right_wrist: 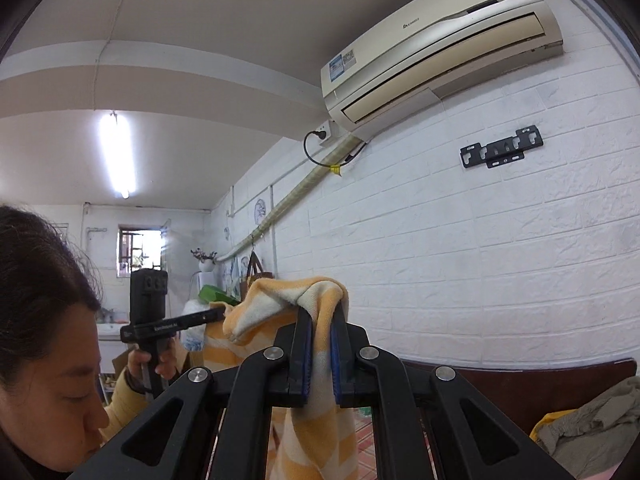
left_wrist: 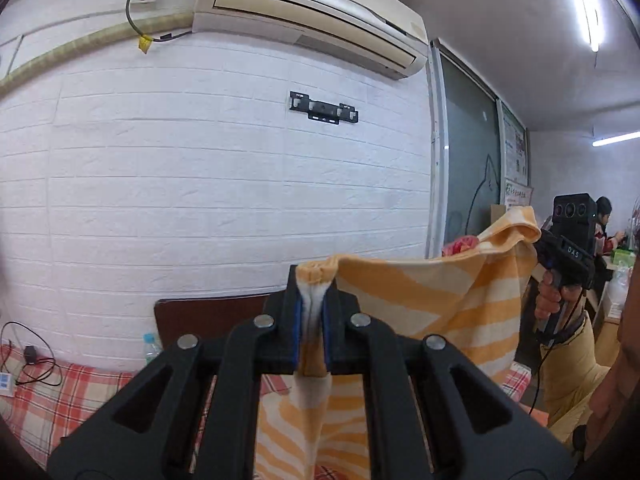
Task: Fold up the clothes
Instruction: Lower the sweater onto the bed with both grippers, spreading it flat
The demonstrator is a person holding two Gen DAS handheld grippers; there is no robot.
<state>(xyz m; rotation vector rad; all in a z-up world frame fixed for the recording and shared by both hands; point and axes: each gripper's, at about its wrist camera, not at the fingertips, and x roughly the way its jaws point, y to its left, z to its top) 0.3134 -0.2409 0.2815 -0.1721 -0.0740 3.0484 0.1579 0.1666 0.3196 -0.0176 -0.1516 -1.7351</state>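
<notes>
Cloth point(left_wrist: 420, 304), striped orange and white, hangs in the air between the two tools, above a checked bed cover point(left_wrist: 60, 396). The left gripper point(left_wrist: 314, 320) is clamped on one top corner, fabric bunched between its blue pads; the right gripper point(right_wrist: 320, 344) is clamped likewise on the other corner. In the left view the right tool appears at 3 o'clock, and the top edge sags slightly between the corners.

To do this step well, the person should probably draw the grippers apart until that edge runs taut and level, let the body hang free of twists, then lower it flat onto the bed before any fold. Both bites look deep enough to hold.

Writing: "DAS" shows on the right tool's body in the left view. The air conditioner point(right_wrist: 436, 44) bears a small logo and a blue sticker, both too small to read.
</notes>
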